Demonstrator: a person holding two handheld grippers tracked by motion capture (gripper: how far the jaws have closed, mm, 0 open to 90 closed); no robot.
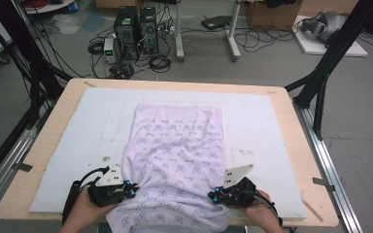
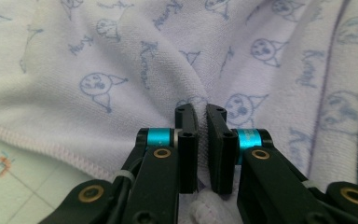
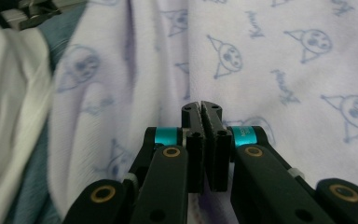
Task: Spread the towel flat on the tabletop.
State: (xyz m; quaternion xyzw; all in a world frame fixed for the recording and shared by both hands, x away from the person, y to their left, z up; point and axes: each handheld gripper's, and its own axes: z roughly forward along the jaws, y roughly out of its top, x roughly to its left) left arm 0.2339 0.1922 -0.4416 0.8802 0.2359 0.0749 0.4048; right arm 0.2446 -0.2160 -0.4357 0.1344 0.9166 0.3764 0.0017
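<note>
A lilac towel (image 1: 177,145) printed with small blue cartoon faces lies lengthwise on the white mat (image 1: 92,121), and its near end hangs over the table's front edge. My left gripper (image 1: 131,191) is at the towel's near left edge. In the left gripper view the jaws (image 2: 201,112) stand almost together, with a fold of the towel (image 2: 121,56) pinched between them. My right gripper (image 1: 215,195) is at the near right edge. Its jaws (image 3: 202,108) are pressed together on the towel (image 3: 261,60), which bunches around the tips.
The mat covers most of a wooden table (image 1: 48,131). Black frame legs (image 1: 320,82) stand off the right side and dark struts (image 1: 34,82) off the left. Computer towers (image 1: 136,31) and cables sit on the floor behind the table.
</note>
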